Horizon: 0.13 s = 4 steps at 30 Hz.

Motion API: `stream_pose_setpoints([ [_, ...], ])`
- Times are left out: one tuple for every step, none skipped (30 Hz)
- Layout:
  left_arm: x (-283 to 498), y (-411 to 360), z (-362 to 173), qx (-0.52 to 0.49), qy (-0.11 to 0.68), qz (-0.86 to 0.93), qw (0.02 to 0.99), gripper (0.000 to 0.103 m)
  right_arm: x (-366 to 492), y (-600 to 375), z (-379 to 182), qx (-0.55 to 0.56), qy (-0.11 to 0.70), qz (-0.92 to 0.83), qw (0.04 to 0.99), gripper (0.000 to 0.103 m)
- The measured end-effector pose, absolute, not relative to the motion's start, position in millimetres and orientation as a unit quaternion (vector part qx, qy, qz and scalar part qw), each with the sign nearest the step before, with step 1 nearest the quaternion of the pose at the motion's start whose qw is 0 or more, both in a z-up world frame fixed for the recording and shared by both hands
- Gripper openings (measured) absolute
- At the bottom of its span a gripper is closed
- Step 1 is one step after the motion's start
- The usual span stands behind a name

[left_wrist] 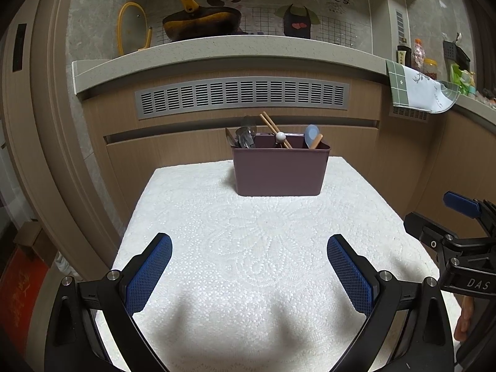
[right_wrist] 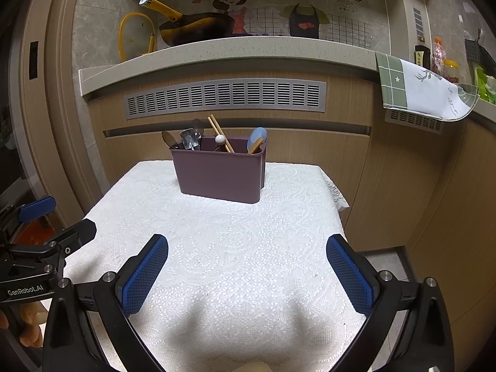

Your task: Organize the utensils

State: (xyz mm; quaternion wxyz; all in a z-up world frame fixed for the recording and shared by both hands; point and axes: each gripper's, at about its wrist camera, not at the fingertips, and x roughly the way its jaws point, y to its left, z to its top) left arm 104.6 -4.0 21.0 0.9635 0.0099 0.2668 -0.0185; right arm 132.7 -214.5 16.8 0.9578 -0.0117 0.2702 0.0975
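A dark purple utensil holder [left_wrist: 280, 170] stands at the far end of a table with a white lace cloth [left_wrist: 248, 248]; it also shows in the right wrist view [right_wrist: 220, 173]. In it stand metal spoons [left_wrist: 245, 138], wooden chopsticks [left_wrist: 274, 128], a white ball-topped piece [left_wrist: 281, 136] and a blue spoon with a wooden handle [left_wrist: 311, 136]. My left gripper [left_wrist: 249, 274] is open and empty over the near part of the cloth. My right gripper [right_wrist: 247, 274] is open and empty beside it, and its fingers [left_wrist: 462, 204] show at the right edge of the left wrist view.
Behind the table is a wooden cabinet front with a metal vent grille [left_wrist: 241, 96] under a stone counter [left_wrist: 232, 49]. On the counter are a yellow-handled pan [left_wrist: 201, 21], a glass lid [left_wrist: 133, 28], a hanging green-and-white towel [right_wrist: 421, 90] and bottles [right_wrist: 434, 55].
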Motion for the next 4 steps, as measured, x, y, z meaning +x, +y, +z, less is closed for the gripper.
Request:
stream_pose_setpoints([
  [103.5,-3.6,21.4,0.011,0.264,-0.018,0.964,0.100,133.0,-214.7,16.7,-0.010,0.270,0.098,0.958,0.102],
  [103.4,-3.1,21.6,0.012,0.262,-0.017,0.965,0.100,133.4,-215.3,16.5,-0.009,0.271,0.098,0.958,0.102],
  [102.8,-2.6,21.8,0.013,0.259,-0.015,0.966,0.101,133.5,-215.5,16.0,-0.008,0.271,0.098,0.958,0.102],
  [102.8,-2.1,21.8,0.014,0.257,-0.014,0.966,0.102,133.6,-215.7,15.9,-0.007,0.271,0.099,0.957,0.102],
])
